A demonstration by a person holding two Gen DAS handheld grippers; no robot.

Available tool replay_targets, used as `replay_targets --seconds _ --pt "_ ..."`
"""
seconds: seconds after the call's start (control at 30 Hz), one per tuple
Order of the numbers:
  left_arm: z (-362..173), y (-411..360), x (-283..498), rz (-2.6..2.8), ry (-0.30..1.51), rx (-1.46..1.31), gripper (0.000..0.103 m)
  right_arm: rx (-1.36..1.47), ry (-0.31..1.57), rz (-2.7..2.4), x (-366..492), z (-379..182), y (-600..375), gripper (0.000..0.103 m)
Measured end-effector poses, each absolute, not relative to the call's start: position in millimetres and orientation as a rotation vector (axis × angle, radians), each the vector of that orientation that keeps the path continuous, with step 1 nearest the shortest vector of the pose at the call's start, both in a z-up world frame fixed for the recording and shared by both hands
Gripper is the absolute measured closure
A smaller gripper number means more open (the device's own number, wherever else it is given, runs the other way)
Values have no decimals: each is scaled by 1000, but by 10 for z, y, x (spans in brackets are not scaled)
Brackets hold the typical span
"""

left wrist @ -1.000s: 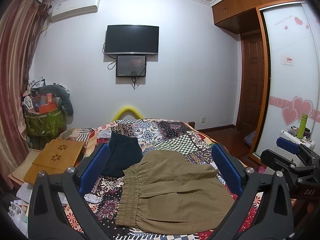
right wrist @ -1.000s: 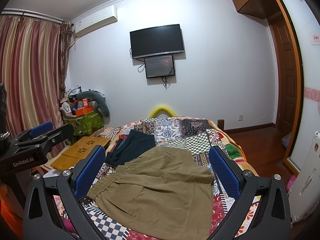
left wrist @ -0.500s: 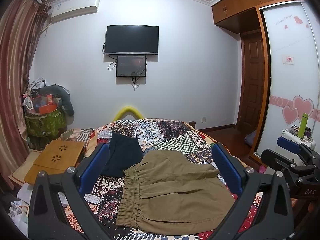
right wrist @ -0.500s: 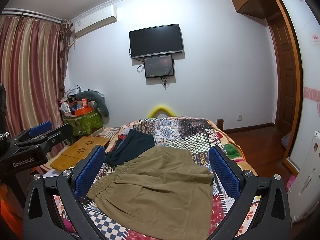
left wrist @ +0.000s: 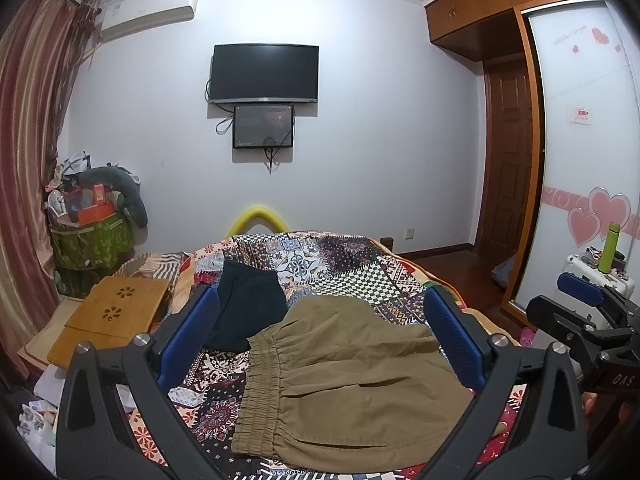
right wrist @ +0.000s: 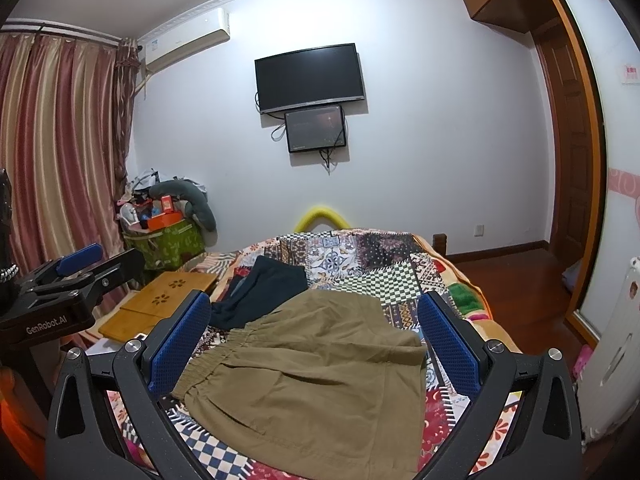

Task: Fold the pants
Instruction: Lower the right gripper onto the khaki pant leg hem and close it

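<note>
Left wrist view: khaki pants (left wrist: 344, 380) flat on the patchwork quilt (left wrist: 320, 264), below and ahead of the left gripper (left wrist: 320, 340), jaws wide, nothing held. Elastic waistband (left wrist: 260, 384) toward the left, long axis running left to right; dark garment (left wrist: 248, 308) beyond, touching the waistband corner. Right gripper (left wrist: 588, 312) alongside at the right edge.

Right wrist view: pants (right wrist: 312, 384) under the right gripper (right wrist: 316, 340), jaws likewise wide and empty; waistband (right wrist: 216, 356) nearer the left gripper (right wrist: 76, 276) (likely the better hand for that end).

Against the earlier frames: no visible change.

One khaki pants (left wrist: 352, 380); one dark garment (left wrist: 248, 308); two screens (left wrist: 264, 74).
</note>
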State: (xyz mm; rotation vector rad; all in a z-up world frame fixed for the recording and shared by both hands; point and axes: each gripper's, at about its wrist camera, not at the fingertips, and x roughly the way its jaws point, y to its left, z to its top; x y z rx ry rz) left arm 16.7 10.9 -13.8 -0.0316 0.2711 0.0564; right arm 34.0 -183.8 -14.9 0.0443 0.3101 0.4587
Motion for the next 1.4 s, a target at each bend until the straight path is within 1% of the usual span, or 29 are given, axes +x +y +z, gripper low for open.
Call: replay_targets --seconds 0.13,0.3,0.53,0.77,0.83,0.93,1.03,1.1,1.23,1.3,1.37,1.4 --pt "-229 165 373 77 312 -29 0 45 336 444 474 -238 -1855 0" --pt "-456 355 827 74 434 -47 0 35 432 408 809 -522 -1900 0" --pt "-1004 769 1523 112 659 -114 0 5 623 332 1431 -1130 -2092 0" --pt "-1564 1157 2151 173 859 -110 0 51 813 301 1947 -1577 -2382 1" --pt "-1676 1243 2281 158 906 -122 0 57 845 300 2035 -1659 -2408 3" --pt "-1851 1341 2464 155 979 -123 0 49 889 316 2175 -1744 -2408 10" --pt "-2004 1374 2612 146 1039 -95 0 55 932 348 2334 -1833 -2395 19" --pt "-2097 1367 2682 121 1081 -82 0 60 969 372 2439 -1907 -2376 29" --pt "-2232 1323 2756 100 1126 -66 0 41 1029 424 2588 -2064 -2302 38" --pt "-2330 1309 2781 85 1152 -81 0 35 1074 448 2652 -2174 -2267 47" --pt "-2408 1283 2780 70 1167 -92 0 26 1100 462 2702 -2259 -2229 52" --pt "-2430 1274 2778 64 1167 -96 0 18 1094 464 2724 -2271 -2219 53"
